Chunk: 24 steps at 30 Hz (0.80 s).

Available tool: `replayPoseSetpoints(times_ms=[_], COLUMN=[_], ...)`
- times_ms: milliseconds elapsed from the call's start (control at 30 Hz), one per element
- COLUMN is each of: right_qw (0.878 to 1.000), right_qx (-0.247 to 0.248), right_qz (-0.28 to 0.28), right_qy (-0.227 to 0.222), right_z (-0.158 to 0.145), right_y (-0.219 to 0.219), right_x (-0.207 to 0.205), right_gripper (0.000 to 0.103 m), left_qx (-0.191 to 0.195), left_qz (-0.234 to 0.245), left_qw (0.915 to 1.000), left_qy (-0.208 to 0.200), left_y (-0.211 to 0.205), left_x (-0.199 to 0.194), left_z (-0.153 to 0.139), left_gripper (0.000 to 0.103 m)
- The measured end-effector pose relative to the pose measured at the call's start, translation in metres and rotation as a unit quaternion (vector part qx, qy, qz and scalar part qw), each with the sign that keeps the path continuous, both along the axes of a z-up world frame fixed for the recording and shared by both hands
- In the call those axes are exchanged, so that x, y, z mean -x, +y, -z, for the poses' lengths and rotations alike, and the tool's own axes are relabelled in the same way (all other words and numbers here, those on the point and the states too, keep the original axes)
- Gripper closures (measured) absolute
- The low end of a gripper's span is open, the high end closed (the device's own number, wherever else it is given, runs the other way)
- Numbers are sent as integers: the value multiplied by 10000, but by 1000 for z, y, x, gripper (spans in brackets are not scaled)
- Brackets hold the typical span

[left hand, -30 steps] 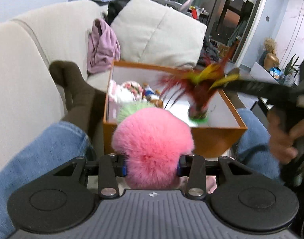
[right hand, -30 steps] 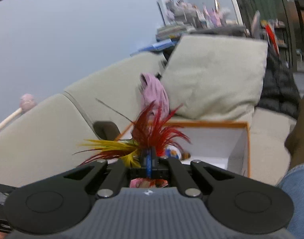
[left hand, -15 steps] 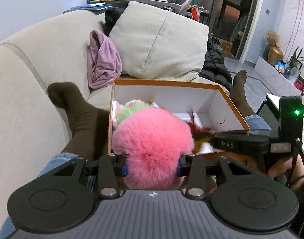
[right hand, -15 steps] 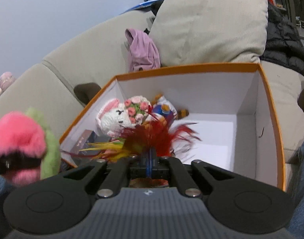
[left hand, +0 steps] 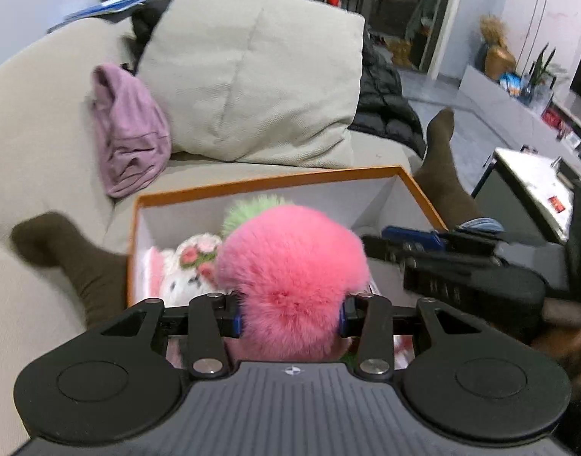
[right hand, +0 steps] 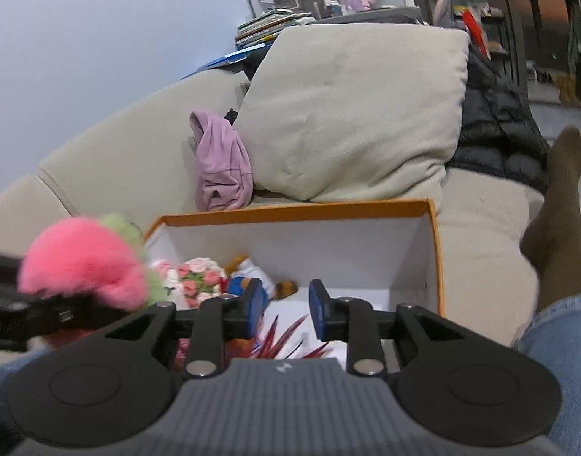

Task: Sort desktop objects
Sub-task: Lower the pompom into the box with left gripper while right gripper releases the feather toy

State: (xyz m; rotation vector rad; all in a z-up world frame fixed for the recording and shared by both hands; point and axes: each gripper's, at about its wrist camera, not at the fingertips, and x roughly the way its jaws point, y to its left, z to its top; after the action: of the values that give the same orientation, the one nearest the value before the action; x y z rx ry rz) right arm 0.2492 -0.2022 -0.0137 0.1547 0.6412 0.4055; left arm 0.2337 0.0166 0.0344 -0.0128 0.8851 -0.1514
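Observation:
My left gripper [left hand: 290,315] is shut on a fluffy pink and green pompom [left hand: 290,281] and holds it over the near edge of an orange box with a white inside [left hand: 267,182]. The pompom also shows at the left of the right wrist view [right hand: 81,262]. My right gripper [right hand: 284,313] is open and empty above the box [right hand: 298,209]. The red and yellow feather toy [right hand: 279,342] lies in the box just below its fingers. A white plush with pink flowers [left hand: 188,266] and a small blue and orange toy [right hand: 245,277] lie in the box too.
The box sits on a beige sofa [left hand: 43,114] between the person's legs in brown socks [left hand: 66,254] and jeans [right hand: 556,338]. A large cushion [left hand: 252,76], a lilac cloth [left hand: 127,133] and a black jacket [left hand: 385,114] lie behind it.
My right gripper has opened and let the feather toy drop into the box. My left gripper with the pompom has moved forward over the box.

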Motion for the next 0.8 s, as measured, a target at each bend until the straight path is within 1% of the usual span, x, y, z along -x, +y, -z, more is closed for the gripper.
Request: replayPoseSetpoints(times_ms=[200,267,367,433,533,600,633,800], right_qw=[9996,9986,9982,9976,9964,9957,9954,9954], right_qx=[193,370,490,630,792,863,895,902], right_qz=[165,352,339,288,250,255,259,271], right_qy=[131,151,80,61,166,220,211,182], right_z=[11,14,15,15,19,21,22,23], right_y=[-7,-10,-9,-4,1,4,5,4], right_x=[-7,-9,-9,-11,-14,-14,-14,-11], right_gripper=[75,78,78,79,78,79,78,77], left_qx=[-20,-161,-378,-639,-965,-1052,-1072,-1135], left_qz=[351,411,457,446,440,408,397,428], left_qw=[9990,9984,9970,9952,9927,9918,9917,9905], left_qy=[281,356,500,586,574,596,584,645], left_y=[-21,-28,-36,-39,-42,-41,-41,-40], left_x=[-49,-60,-74,-79,-80,-80,-80,-79], left_z=[29,40,55,63,72,76,78,84], left_gripper=[56,56,56,55,54,50,50,39])
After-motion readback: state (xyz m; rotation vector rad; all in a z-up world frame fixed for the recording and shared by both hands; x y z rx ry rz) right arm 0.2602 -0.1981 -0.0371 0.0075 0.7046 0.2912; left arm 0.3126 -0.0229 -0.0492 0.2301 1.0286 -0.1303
